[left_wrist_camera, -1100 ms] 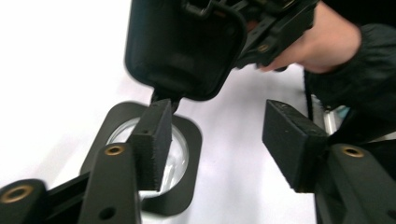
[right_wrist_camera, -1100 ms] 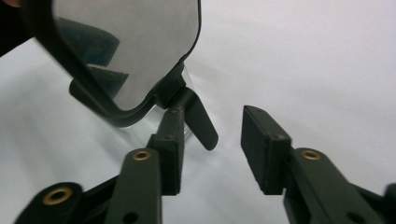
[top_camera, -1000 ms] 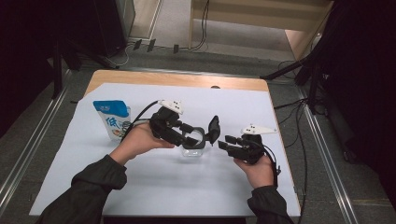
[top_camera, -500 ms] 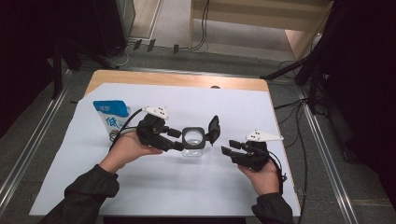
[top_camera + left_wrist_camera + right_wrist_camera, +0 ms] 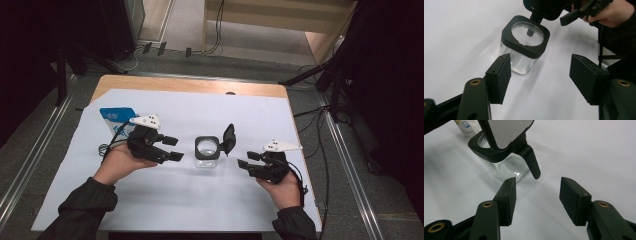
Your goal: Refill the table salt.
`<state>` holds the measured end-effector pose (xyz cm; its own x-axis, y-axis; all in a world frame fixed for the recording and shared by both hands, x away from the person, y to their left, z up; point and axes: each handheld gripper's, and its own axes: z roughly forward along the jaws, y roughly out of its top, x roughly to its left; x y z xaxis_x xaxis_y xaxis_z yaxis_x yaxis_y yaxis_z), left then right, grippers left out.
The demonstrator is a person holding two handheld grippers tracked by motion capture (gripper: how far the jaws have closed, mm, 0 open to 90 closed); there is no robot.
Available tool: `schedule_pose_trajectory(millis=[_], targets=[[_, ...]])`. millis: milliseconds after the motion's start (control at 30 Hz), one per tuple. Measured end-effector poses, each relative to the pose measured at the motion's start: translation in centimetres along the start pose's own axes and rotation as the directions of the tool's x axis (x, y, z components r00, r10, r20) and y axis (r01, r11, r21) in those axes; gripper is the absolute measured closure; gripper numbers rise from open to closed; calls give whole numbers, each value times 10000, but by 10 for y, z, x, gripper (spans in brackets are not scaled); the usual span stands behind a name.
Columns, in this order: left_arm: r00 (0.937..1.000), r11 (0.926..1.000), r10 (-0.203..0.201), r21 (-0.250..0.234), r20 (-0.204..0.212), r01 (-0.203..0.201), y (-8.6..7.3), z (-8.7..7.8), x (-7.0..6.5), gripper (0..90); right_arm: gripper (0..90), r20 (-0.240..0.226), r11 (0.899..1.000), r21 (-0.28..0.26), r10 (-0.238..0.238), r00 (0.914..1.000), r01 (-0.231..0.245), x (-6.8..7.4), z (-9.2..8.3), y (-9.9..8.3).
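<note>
Pulled back from the jar [image 5: 207,153], left gripper [image 5: 173,149] now sits clear to its left, jaws apart, just opening, nothing between. Jar stands ahead of both grippers, lid [image 5: 228,138] flipped up. Right gripper [image 5: 245,160]: jaws apart, just opening, empty, near jar's right.

Dark sleeves cover both forearms. The left gripper [image 5: 172,148] and right gripper [image 5: 243,160] are black, each topped by a grey three-cornered plate, with brass-ringed screws and trailing black cables.
</note>
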<state>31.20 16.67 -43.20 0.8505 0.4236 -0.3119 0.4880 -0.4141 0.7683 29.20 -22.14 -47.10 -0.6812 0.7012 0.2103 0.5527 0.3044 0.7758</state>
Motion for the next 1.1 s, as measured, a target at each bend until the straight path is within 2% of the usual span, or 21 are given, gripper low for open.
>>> schedule_pose_trajectory(millis=[33,200,467,633,700,867,1100], targets=[[9999,10000,1,-40,-169,-2,-2,-4,0,341,482,-8,10000,6,4,10000,-4,0,0,0],[9997,9997,-131,-199,-215,127,-9,-17,3,345,476,-82,9999,-91,-71,9999,71,0,3,4],[9950,9975,-524,-522,-849,481,-23,-42,9,352,468,-187,9993,117,-361,9992,363,-2,11,8],[9884,9960,-705,-643,-1347,623,-32,-57,11,356,468,-311,9995,-117,-297,9991,294,-6,13,12],[9831,9947,-847,-716,-1625,738,-37,-65,12,358,468,-290,9996,-48,-279,9992,277,-7,13,13],[9760,9916,-1091,-898,-1886,934,-43,-77,15,361,468,-327,9995,33,-318,9990,319,-9,18,17],[9620,9876,-1413,-997,-2334,1209,-54,-95,21,364,468,-325,9994,58,-343,9989,345,-10,23,20]])
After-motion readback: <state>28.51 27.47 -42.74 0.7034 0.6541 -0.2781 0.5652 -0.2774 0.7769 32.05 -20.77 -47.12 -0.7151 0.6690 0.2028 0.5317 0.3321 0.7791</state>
